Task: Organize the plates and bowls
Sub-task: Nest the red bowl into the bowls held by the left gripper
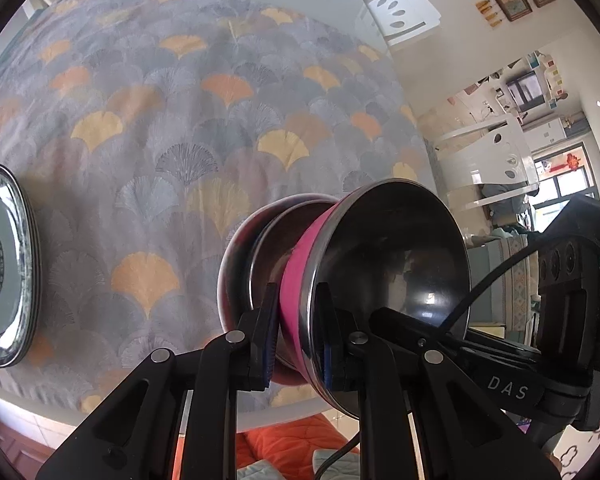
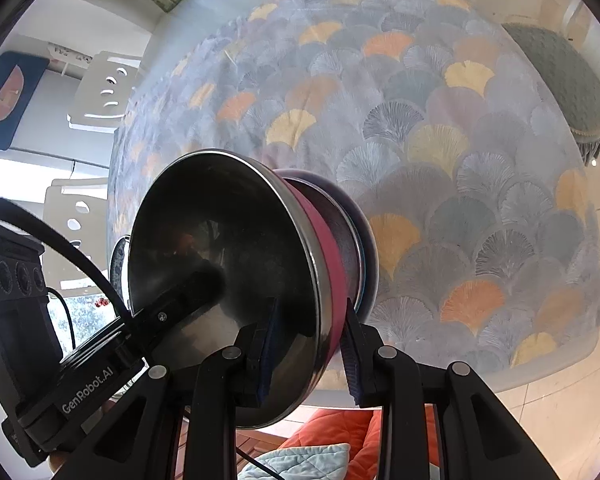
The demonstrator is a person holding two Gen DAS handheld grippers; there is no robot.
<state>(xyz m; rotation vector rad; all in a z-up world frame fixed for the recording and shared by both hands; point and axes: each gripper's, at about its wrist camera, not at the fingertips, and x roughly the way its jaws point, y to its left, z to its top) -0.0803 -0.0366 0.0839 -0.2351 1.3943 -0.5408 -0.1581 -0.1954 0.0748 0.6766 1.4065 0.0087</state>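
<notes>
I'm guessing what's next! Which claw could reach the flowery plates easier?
The left claw, probably: the patterned plates lie on its side of the pink steel bowl, which stands between them and the right claw. Both claws are clamped on the bowl's rim.

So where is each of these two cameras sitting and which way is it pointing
Left wrist: rides the left tool, looking down across the leaf-patterned tablecloth; its fingers clamp the pink-banded steel bowl; a patterned plate lies left.
Right wrist: rides the right tool, looking down the same tablecloth, gripping the bowl's opposite rim.
Shared: the bowl, the tablecloth, and each view shows the other tool.
</notes>
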